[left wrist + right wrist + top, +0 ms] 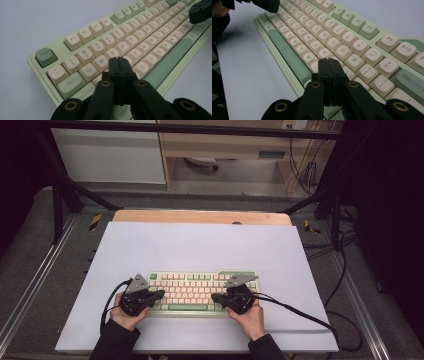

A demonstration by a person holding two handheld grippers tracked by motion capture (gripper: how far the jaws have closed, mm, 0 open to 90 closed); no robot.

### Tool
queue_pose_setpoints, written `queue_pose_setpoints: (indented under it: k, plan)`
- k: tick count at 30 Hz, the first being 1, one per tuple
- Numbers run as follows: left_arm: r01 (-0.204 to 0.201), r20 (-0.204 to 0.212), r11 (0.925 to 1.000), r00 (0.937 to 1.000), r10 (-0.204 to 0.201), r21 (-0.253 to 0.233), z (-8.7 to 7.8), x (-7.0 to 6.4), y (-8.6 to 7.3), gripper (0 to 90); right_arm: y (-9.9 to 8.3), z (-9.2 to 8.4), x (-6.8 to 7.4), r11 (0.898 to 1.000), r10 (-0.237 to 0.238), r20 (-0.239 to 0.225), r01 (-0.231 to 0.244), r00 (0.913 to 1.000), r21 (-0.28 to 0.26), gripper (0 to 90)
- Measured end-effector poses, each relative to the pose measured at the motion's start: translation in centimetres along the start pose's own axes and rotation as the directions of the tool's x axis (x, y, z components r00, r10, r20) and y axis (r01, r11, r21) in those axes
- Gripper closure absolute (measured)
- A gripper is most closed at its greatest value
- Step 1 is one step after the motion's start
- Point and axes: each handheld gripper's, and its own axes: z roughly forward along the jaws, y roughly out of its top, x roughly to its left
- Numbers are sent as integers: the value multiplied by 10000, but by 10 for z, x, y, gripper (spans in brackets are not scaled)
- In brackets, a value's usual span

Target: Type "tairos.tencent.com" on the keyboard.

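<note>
Two hands, left tool [159, 294] and right tool [216, 297] both pressed together, over one green-and-cream keyboard [192, 290], white mat [200, 245]

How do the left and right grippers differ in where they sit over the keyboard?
The left gripper sits over the keyboard's left end, above the letter keys below E; the right gripper sits over its right end, below P. In the high view they point inward at each other. Both have their jaws shut, holding nothing.
</note>
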Motion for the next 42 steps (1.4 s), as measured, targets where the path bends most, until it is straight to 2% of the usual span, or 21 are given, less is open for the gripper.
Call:
queue_pose_setpoints:
  k: [8, 25, 31, 42]
  plan:
    - [-9, -9, 10000, 10000, 9, -9, 0, 0, 0, 900, -1, 8, 3, 9999, -35, -77, 36, 10000, 142, 892]
    - [-26, -29, 10000, 10000, 26, -37, -1, 0, 0, 900, -5, 14, 3, 9994, -138, 88, 135, 9999, 304, 900]
    - [-33, -44, 10000, 10000, 33, -48, -2, 0, 1, 900, -2, 7, 3, 9998, -205, 120, 205, 9997, 17, 900]
    - [-68, -42, 10000, 10000, 68, -40, -1, -1, 1, 900, 2, -6, 1, 9992, -401, 271, 400, 9988, 34, 900]
